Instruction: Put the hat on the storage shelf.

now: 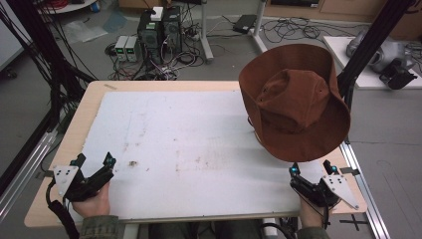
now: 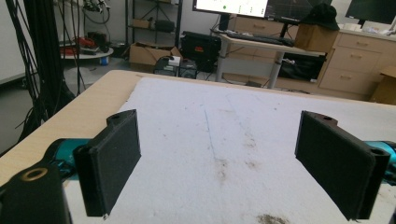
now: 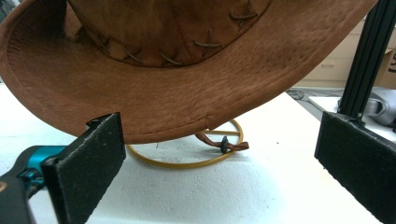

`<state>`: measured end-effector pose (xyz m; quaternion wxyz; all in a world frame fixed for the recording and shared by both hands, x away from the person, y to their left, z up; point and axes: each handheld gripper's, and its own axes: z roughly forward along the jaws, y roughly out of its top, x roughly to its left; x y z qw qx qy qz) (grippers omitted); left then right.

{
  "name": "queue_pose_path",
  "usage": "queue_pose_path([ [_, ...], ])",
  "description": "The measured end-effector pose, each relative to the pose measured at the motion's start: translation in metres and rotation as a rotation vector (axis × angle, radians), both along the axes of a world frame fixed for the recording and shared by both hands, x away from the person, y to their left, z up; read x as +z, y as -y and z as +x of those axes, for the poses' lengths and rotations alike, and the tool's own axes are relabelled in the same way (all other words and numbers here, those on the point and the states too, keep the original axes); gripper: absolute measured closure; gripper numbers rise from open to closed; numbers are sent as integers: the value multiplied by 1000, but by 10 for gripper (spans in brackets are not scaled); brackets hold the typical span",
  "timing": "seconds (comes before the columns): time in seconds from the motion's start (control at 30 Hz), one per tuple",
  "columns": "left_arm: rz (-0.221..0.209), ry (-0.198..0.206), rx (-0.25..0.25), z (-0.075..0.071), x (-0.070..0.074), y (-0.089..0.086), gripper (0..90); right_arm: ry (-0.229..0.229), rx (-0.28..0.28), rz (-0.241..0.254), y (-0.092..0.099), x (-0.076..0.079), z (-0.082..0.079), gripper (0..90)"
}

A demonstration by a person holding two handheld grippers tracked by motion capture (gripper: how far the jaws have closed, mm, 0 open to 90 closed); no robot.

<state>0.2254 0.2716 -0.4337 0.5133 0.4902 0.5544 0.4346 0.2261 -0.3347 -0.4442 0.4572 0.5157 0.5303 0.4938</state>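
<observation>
1. Here, the hat (image 1: pixel 293 102) is sitting raised at the far right of the table, its brown brim overhanging the white mat (image 1: pixel 189 144) (the crown is facing the high view's camera).
2. In the right gripper view, the hat (image 3: pixel 187 88) is resting above a yellow ring (image 3: pixel 187 161), which is lying flat on the mat (image 3: pixel 261 186); whatever is propping the hat up is hidden by the brim.
3. A brown cord (image 3: pixel 222 142) with a dark bead is lying across the ring's near right part, under the brim.
4. The right gripper (image 1: pixel 312 169) is sitting at the near right edge of the mat, just short of the brim, with its jaws spread wide and nothing between them; the right hand (image 1: pixel 311 211) is gripping it from behind.
5. The left gripper (image 1: pixel 93 160) is lying at the near left corner, well apart from the hat, with its jaws likewise standing released and gaping over bare, stained mat (image 2: pixel 224 140).
6. The left hand (image 1: pixel 94 201) is holding that gripper at the table (image 1: pixel 84 109) edge.
7. Beyond the table, computers (image 1: pixel 159 30) and cables are sitting on the floor.
</observation>
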Motion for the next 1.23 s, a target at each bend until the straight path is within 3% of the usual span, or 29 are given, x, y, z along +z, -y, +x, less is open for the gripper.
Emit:
queue_pose_path([
  [1.23, 0, -23, -36, 2, -3, 5, 144, -40, 29, 14, 2, 1, 4, 10],
])
